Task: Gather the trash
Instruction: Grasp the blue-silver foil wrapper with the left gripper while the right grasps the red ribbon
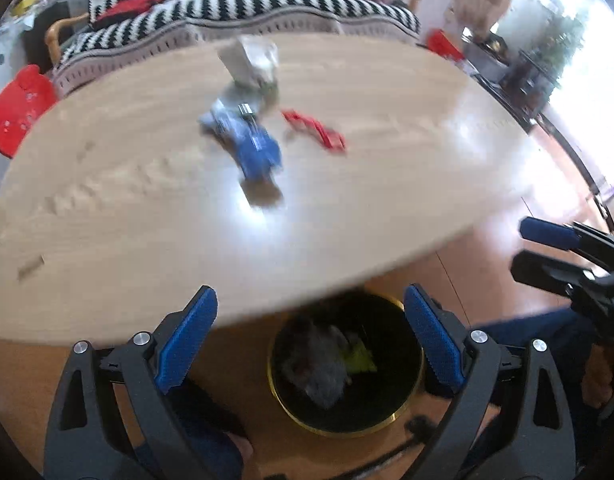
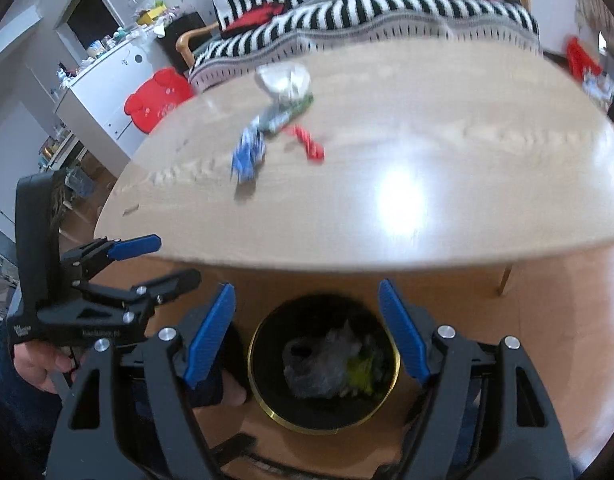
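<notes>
Both grippers held above floor, near side of wooden table (image 1: 147, 216), aimed forward and down.

Left gripper (image 1: 311, 336): fingers spread wide, nothing between; bin (image 1: 407, 404) directly below the gap.

Right gripper (image 2: 307, 332): fingers spread wide, nothing held; same black gold-rimmed bin below, grey and green trash inside.

Left gripper just left of right one, side by side.

On table, far centre: blue wrapper (image 1: 255, 148), red wrapper (image 1: 315, 130) right of it, white crumpled bag (image 1: 255, 62) beyond. Images blurred.
</notes>
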A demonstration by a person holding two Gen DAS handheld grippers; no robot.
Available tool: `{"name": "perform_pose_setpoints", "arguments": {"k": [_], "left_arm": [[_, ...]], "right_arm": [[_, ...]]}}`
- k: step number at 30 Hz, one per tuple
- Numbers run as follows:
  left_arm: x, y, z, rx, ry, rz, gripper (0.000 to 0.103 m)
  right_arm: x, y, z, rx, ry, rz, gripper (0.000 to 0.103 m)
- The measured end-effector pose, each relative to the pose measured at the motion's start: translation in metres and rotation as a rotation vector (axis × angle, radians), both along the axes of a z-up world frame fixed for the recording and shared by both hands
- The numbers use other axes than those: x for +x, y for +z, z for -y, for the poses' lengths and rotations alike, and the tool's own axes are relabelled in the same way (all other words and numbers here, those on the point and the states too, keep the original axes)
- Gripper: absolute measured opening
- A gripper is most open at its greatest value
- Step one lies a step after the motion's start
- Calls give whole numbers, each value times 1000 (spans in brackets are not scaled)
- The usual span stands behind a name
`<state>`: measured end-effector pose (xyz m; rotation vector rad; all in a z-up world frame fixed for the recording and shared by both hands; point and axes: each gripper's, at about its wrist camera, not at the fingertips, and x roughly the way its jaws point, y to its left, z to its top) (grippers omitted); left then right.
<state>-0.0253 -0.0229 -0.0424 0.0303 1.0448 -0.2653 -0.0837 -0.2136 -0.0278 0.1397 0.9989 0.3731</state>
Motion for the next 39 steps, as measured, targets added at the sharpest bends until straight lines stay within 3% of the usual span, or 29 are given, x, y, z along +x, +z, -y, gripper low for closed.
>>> {"name": "perform_pose_setpoints", "arguments": {"k": [5,8,14,17,19,20,21,22,23,24,29,38,39], "left_arm": [[61,8,2,34,84,10,92],[97,-3,8,69,127,12,92],[136,-43,2,124,174,-24,92],[144,-49,-6,149,198,-14,91],[149,-49,-14,149,204,5,86],[151,-49,-16,153,203,7,75],[153,-51,-19,161,203,4,56],[154,-52,-22,152,200,-3,50],[157,-52,-24,136,201,-4,36],[157,-51,-26,149,211,-6,32],[155,-48,-36,141,211,-9,30],[137,-36,-48,99,219,0,30],[134,-34,-48,90,215,-2,30]], "right_arm": [[60,19,1,-21,-46,32,74],[97,18,1,-32,-65,33,77],[158,-19,0,-40,-95,-11,77],[175,-41,-5,-60,-87,-51,77],[181,-50,-10,-71,-75,-57,77],[183,-53,-14,-78,-68,-58,77],[185,-56,-19,-83,-62,-55,77],[187,-59,-24,-88,-54,-50,77],[188,-61,-29,-93,-43,-48,77],[189,-64,-36,-98,-23,-44,77],[191,-71,-66,-162,35,-16,77],[197,-88,-88,-223,46,-8,65],[196,-88,-92,-244,52,3,60]]}}
